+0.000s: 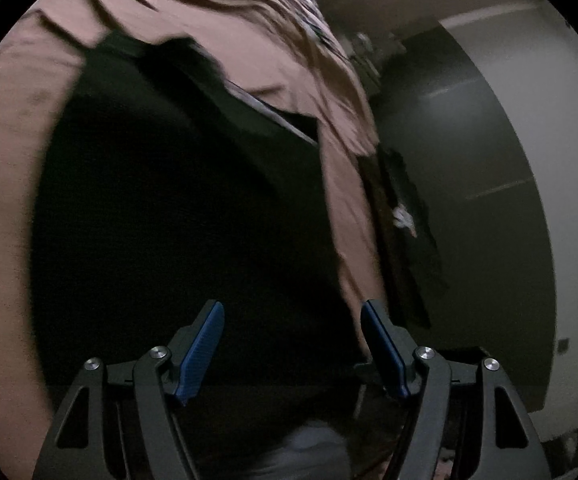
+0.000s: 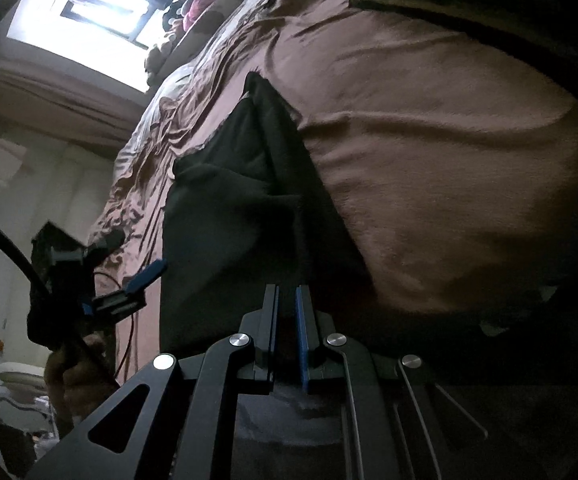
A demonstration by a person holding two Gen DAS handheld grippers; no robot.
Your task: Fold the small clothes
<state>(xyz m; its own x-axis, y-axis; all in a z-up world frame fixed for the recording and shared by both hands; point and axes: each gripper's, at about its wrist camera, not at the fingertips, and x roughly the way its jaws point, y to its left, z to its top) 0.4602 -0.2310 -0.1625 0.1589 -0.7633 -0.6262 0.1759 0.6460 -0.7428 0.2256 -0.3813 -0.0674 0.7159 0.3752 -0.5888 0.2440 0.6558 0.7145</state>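
One dark garment (image 2: 233,200) is catalogued, spread on a brownish-pink bed sheet (image 2: 429,168); in the right wrist view it fills the centre and lower left of the frame, and in the left wrist view it appears as a large dark mass across the middle. Its material is judged soft, limp and light, with a slightly fleecy surface unlikely to slip; no fragility is expected. A raised fold is seen running up the centre of the right wrist view. Hold is best taken at a hem or corner, since a pinch in the middle would only bunch it.

Right gripper (image 2: 287,300): jaws drawn nearly together at lower centre, apparently pinching an edge of the garment, though the dark cloth makes the contact hard to confirm.

Left gripper (image 1: 291,320): jaws stood well apart at the bottom of its own view, nothing between the blue pads, dark cloth lying beyond them. It is also seen at the left edge of the right wrist view, carried by a hand (image 2: 69,376).

Containers: none can be made out; a heap of mixed items (image 2: 201,8) at the upper centre is too blurred to identify.
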